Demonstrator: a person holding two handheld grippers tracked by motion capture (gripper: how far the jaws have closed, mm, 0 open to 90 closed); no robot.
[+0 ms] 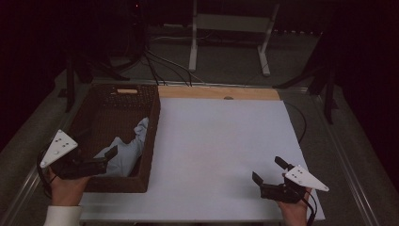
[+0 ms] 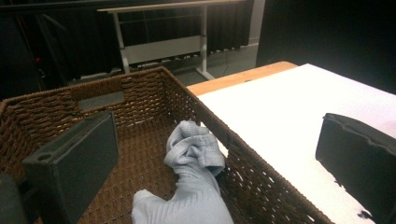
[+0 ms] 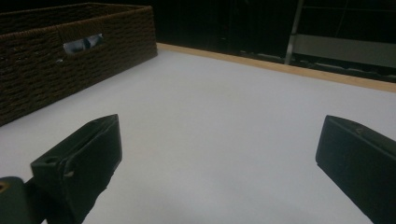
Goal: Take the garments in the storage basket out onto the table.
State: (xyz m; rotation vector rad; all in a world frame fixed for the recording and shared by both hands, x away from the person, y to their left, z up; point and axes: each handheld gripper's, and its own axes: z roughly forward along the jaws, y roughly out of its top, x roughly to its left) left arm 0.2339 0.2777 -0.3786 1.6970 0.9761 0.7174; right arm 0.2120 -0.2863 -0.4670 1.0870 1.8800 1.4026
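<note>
I am working at a table (image 1: pixel 226 141) covered by a white sheet, in a dim room. A brown woven basket (image 1: pixel 151 141) stands on its left side. A pale blue cloth (image 1: pixel 126 151) lies crumpled inside the basket, against the wall nearest the sheet, with one bunched end rising up that wall.

My left gripper (image 1: pixel 107 159) hangs over the near end of the basket with its jaws spread wide and holding nothing. In the left gripper view the cloth (image 2: pixel 194 179) lies between the two jaws and lower down; I cannot tell whether either jaw touches it. The cloth's near end is cut off by the bottom edge there, and the far jaw hangs out past the basket wall (image 2: pixel 261 182), over the sheet.

My right gripper (image 1: pixel 268 173) is well apart from the basket, low over the near right part of the sheet, jaws also wide apart and empty. In the right gripper view I see the basket (image 3: pixel 56 60) from the side, with a sliver of cloth (image 3: pixel 83 43) showing through its handle slot.

The room behind is dark; I make out only the pale legs of a stand (image 1: pixel 230 33) and some cables on the floor.
</note>
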